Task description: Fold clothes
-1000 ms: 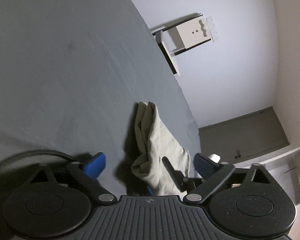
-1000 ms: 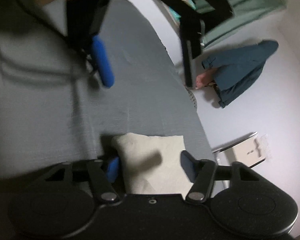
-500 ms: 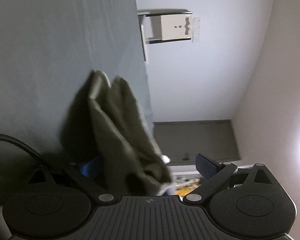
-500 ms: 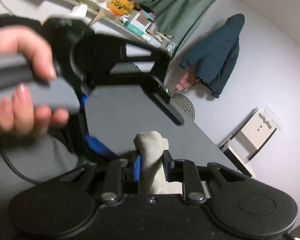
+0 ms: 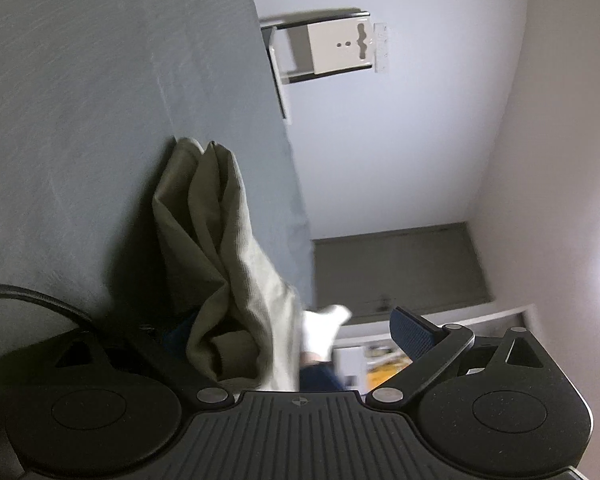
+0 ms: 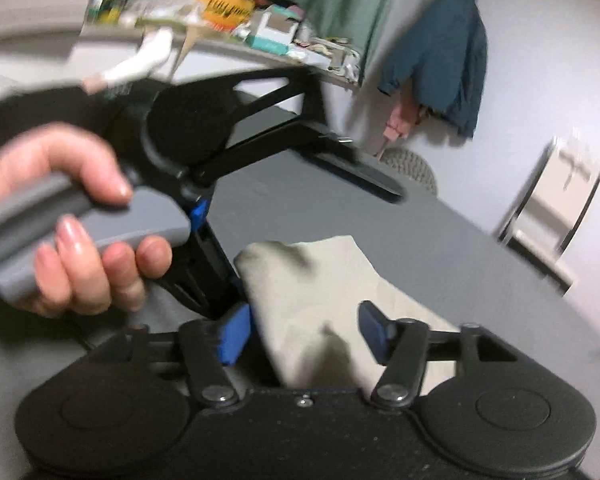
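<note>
right gripper [image 6: 304, 332] jaws apart, just been opening; beige cloth [image 6: 332, 292] lies between the pads on the grey surface [image 6: 440, 248], lower centre. left gripper [image 5: 288, 336] jaws wide apart, cloth bunched against its left finger, clear of the right pad.

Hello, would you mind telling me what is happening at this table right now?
A person is folding a beige garment on a grey table with two handheld grippers. The right gripper has just been opening; the cloth lies between its pads, no longer pinched. The left gripper, held in a hand, stands open with the cloth draped against one finger.
</note>
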`<action>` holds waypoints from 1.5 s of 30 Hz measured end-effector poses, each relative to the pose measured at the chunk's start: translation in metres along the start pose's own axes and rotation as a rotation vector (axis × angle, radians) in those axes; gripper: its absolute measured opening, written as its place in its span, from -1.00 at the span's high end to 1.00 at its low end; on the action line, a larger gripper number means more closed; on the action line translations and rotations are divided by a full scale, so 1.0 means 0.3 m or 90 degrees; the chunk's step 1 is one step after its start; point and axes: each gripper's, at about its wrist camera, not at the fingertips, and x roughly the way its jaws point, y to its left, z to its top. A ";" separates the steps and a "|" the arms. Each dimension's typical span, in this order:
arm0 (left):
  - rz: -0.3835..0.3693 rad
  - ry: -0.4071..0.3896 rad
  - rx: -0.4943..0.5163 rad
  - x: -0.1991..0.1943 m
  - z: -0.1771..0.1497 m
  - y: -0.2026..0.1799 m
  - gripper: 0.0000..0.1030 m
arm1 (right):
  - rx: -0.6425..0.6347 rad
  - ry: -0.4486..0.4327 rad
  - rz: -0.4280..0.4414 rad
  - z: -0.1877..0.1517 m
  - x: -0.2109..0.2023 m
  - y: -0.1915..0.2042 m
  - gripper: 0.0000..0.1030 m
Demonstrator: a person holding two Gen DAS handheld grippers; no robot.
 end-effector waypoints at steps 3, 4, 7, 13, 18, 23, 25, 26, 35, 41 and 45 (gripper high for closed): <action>0.087 0.018 0.061 0.018 -0.009 -0.059 -0.65 | 0.102 -0.019 0.021 -0.017 -0.068 -0.137 -0.44; 0.122 0.028 0.088 0.030 -0.017 -0.079 -0.58 | 0.145 -0.019 0.012 -0.020 -0.069 -0.198 -0.47; 0.202 0.047 0.148 0.061 -0.044 -0.118 -0.19 | 0.302 0.001 -0.023 -0.051 -0.043 -0.396 -0.47; 0.216 0.041 0.124 0.094 -0.024 -0.112 0.38 | 0.608 0.044 0.052 -0.182 0.078 -0.652 -0.36; 0.223 0.027 0.119 0.083 -0.026 -0.111 0.58 | 0.714 0.072 0.099 -0.255 0.182 -0.694 -0.10; 0.244 0.020 0.163 0.075 -0.028 -0.136 0.59 | 0.825 0.044 0.154 -0.334 0.202 -0.714 0.10; 0.246 0.016 0.165 0.067 -0.029 -0.140 0.59 | 0.843 0.043 0.164 -0.353 0.223 -0.712 0.36; 0.246 0.015 0.165 0.062 -0.025 -0.138 0.59 | 0.843 0.042 0.163 -0.356 0.232 -0.707 0.41; 0.245 -0.027 0.212 -0.070 -0.053 -0.156 0.64 | 0.799 -0.022 0.122 -0.318 0.179 -0.666 0.68; 0.244 -0.086 0.256 -0.210 0.005 -0.212 0.64 | 0.712 -0.085 0.127 -0.164 0.110 -0.622 0.69; 0.259 -0.127 0.297 -0.319 0.098 -0.249 0.64 | 0.687 -0.093 0.149 -0.064 0.135 -0.601 0.69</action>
